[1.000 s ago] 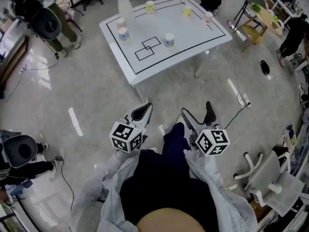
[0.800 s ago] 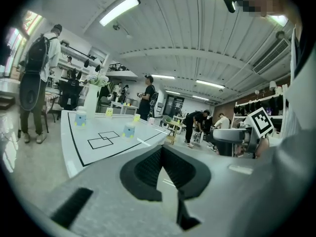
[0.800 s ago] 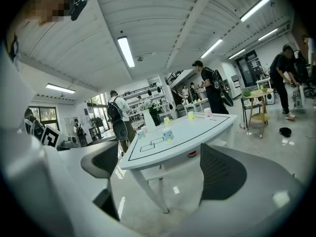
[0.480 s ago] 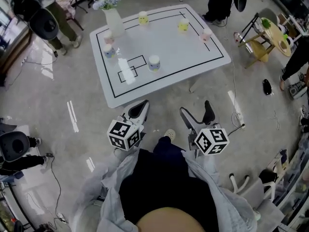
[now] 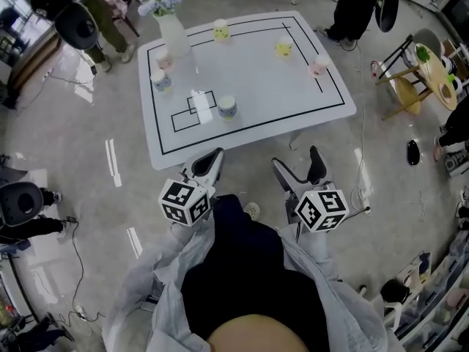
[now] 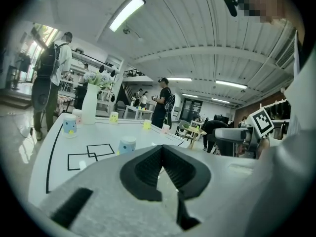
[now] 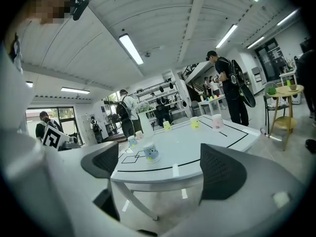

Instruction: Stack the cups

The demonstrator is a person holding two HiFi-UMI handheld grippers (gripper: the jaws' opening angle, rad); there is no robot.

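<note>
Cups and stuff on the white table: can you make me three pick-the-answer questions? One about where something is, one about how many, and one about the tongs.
1. Where does the vase stand on the table?
A. near its far left corner
B. in its middle
C. at its near edge

2. How many cups are on the table?
A. three
B. six
C. ten

3. How are the right tongs?
A. shut on a cup
B. shut on nothing
C. open, with nothing between

Answers:
1 A: the head view shows the vase by the far left corner.
2 B: six single cups show on the top in the head view.
3 C: the right gripper view shows its jaws wide apart, with the table only far beyond them.
</note>
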